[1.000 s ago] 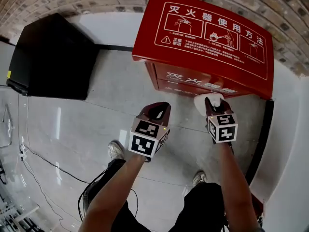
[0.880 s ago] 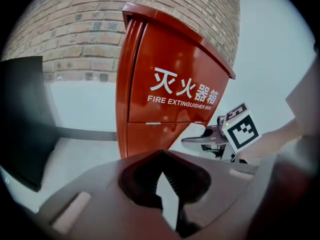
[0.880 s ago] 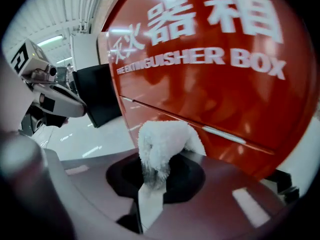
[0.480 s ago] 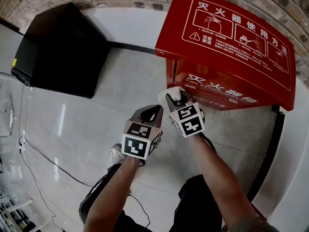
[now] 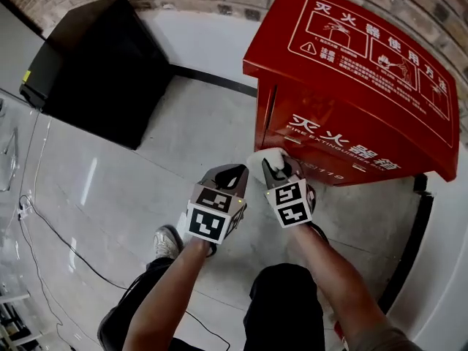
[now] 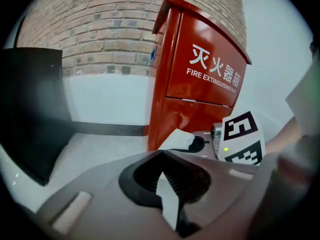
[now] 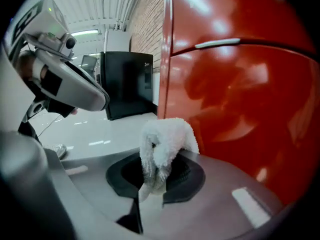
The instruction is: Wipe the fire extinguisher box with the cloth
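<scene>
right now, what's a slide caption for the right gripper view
White cloth clamped in the right claw, close to the red box, black cabinet behind.

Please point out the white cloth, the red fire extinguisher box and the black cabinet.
cloth (image 7: pixel 167 134), right gripper view, its fluffy top.
fire extinguisher box (image 5: pixel 329 141), head view, its front panel.
black cabinet (image 5: pixel 102 75), head view, middle of it.

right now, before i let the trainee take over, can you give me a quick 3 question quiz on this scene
1. True or false: the right gripper is shut on the cloth.
2. In the head view, what stands left of the red fire extinguisher box? A) black cabinet B) blue bin C) ladder
3. Fill in: the wall behind the box is made of ____.

Key: 1 true; 2 A; 3 brick
</scene>
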The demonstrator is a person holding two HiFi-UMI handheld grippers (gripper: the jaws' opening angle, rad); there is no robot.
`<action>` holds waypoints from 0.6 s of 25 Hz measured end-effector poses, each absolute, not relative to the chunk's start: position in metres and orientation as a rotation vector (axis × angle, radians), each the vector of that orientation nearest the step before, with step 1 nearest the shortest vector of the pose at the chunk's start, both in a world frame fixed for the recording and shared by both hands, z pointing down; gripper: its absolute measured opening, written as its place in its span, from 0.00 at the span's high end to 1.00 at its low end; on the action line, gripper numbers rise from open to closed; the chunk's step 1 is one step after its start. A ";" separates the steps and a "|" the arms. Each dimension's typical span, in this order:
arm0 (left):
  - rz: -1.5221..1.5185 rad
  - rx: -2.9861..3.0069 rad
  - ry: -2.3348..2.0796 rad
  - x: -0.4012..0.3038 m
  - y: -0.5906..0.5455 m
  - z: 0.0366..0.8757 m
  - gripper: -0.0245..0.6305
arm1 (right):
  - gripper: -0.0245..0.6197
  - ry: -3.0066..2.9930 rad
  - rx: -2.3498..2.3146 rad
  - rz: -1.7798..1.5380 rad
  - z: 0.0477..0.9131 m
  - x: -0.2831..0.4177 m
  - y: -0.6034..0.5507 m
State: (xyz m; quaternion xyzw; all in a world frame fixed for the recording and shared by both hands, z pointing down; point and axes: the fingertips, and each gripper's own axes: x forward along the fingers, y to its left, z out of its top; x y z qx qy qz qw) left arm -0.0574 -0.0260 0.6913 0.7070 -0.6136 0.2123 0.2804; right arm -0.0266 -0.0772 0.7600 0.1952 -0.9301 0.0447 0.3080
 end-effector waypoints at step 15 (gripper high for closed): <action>0.592 1.939 -1.525 0.010 -0.036 0.742 0.96 | 0.84 -2.259 0.834 0.190 0.821 0.190 -0.125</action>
